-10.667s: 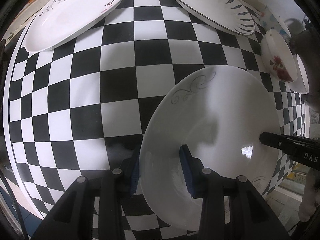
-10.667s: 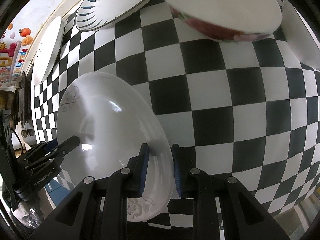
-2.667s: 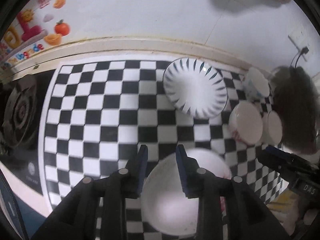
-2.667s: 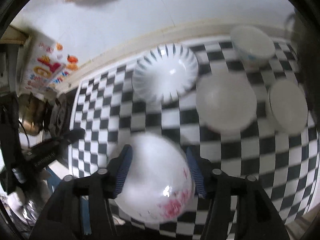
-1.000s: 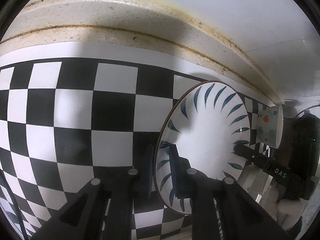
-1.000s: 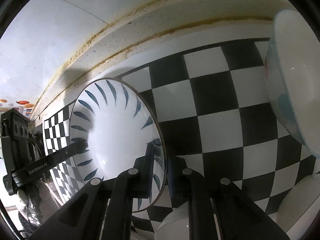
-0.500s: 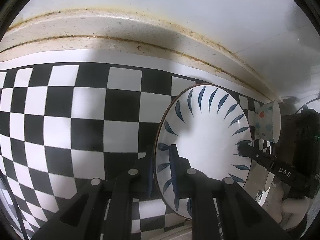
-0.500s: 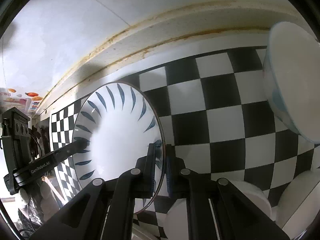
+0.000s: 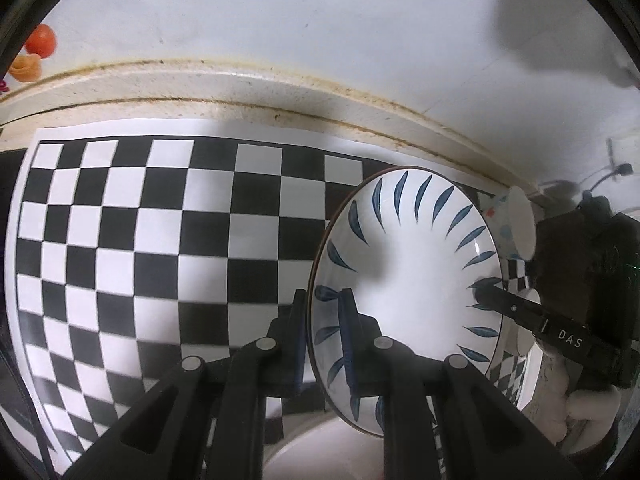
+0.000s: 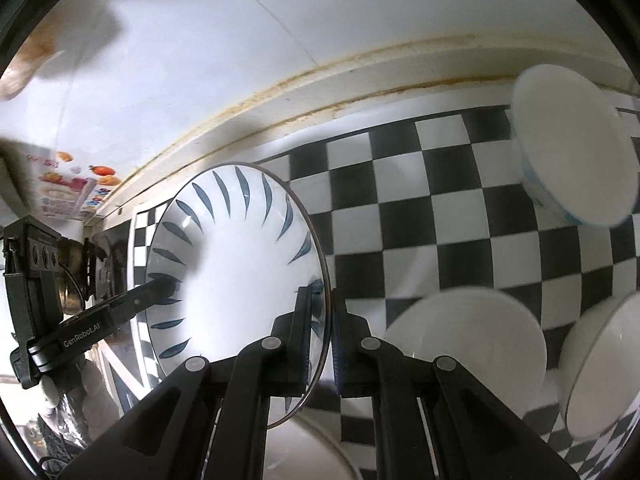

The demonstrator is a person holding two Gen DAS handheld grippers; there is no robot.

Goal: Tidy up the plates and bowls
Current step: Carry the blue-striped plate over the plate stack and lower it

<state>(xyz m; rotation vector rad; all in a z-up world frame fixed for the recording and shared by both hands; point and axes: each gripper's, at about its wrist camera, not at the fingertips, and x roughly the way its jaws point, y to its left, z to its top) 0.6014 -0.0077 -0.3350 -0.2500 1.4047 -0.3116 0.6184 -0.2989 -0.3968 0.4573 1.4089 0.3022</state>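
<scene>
Both grippers' pads partly hide the blue-leaf plate (image 9: 404, 264) rim.

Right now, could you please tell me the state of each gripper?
Left gripper: closed on the rim of the blue-leaf plate.
Right gripper: closed on the opposite rim of the same plate.

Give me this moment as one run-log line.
left gripper: shut on white blue-leaf-rimmed plate | right gripper: shut on same plate's opposite rim | plate: held above checkered mat
</scene>
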